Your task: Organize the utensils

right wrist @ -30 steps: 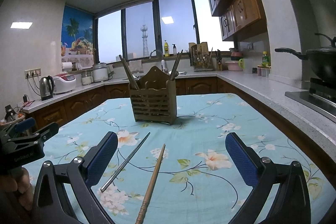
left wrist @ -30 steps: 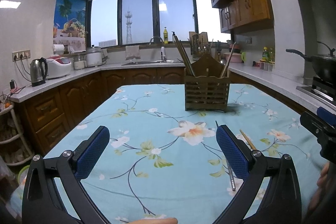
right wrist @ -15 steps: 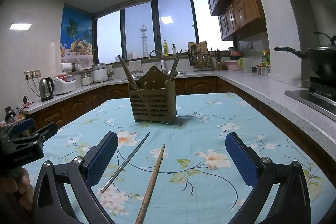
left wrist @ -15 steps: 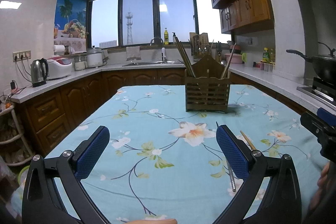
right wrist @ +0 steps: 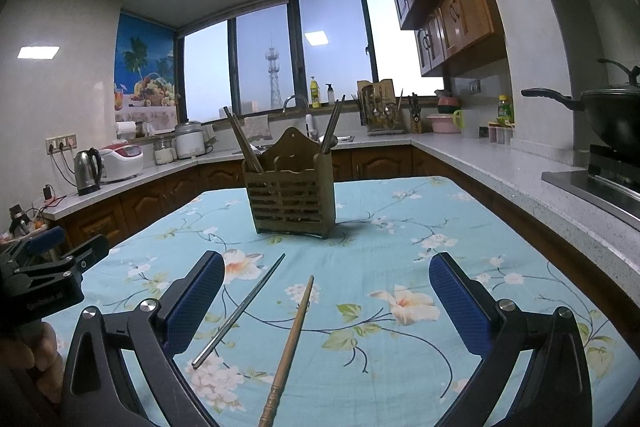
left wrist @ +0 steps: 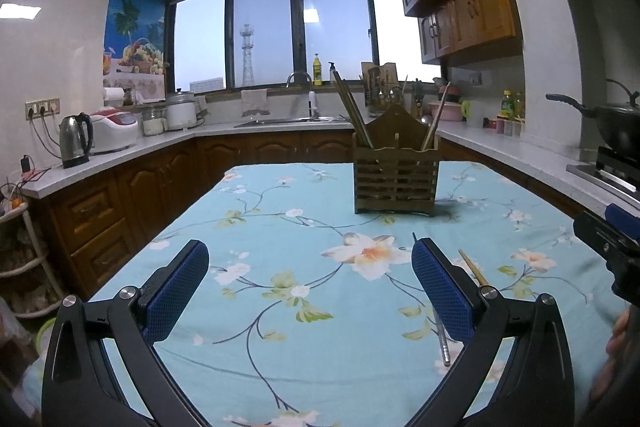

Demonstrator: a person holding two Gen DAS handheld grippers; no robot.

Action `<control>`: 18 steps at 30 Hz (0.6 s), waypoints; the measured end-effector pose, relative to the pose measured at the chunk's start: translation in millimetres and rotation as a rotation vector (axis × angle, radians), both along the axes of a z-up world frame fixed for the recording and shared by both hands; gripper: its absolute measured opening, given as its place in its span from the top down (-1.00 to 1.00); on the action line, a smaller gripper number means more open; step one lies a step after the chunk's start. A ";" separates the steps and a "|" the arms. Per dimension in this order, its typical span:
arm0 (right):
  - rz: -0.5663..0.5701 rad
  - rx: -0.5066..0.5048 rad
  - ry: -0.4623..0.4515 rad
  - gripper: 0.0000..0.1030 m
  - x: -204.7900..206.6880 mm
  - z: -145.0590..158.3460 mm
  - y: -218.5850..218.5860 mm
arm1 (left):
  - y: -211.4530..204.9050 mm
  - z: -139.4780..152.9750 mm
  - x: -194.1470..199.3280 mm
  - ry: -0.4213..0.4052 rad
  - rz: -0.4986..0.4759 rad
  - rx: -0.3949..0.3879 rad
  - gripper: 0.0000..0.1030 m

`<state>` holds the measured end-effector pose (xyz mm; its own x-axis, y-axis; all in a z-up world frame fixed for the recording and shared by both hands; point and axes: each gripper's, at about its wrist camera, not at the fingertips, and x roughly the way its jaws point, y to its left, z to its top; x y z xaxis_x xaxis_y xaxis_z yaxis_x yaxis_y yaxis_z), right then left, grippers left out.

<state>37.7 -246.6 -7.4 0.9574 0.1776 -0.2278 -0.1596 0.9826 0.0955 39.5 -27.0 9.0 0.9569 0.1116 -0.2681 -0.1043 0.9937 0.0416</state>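
Observation:
A wooden slatted utensil holder (left wrist: 395,183) (right wrist: 291,201) stands mid-table with several chopsticks in it. A metal chopstick (right wrist: 239,311) and a wooden chopstick (right wrist: 291,343) lie loose on the floral tablecloth, between and just ahead of my right gripper's jaws. My right gripper (right wrist: 327,301) is open and empty. My left gripper (left wrist: 310,287) is open and empty, to the left of the loose chopsticks; its right finger partly hides the metal one (left wrist: 443,343) and the wooden one (left wrist: 472,267).
The table (left wrist: 280,307) has a light blue flowered cloth. Counters run round the room with a kettle (left wrist: 76,143), rice cooker (left wrist: 114,131), sink (left wrist: 288,121) and a black wok (right wrist: 608,115) on a stove at the right.
Both views have barely shifted; the right gripper has tilted very slightly. The chopsticks and holder have not moved.

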 end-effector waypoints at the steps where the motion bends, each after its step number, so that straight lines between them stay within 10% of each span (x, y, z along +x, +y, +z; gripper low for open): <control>1: 0.000 0.000 0.000 -1.00 -0.1 0.0 -0.1 | -0.5 -0.1 -0.1 0.000 -0.001 -0.002 -1.00; 18: -0.002 0.006 0.000 -1.00 -2.5 1.0 2.6 | -6.0 -1.6 1.2 0.003 -0.016 0.002 -1.00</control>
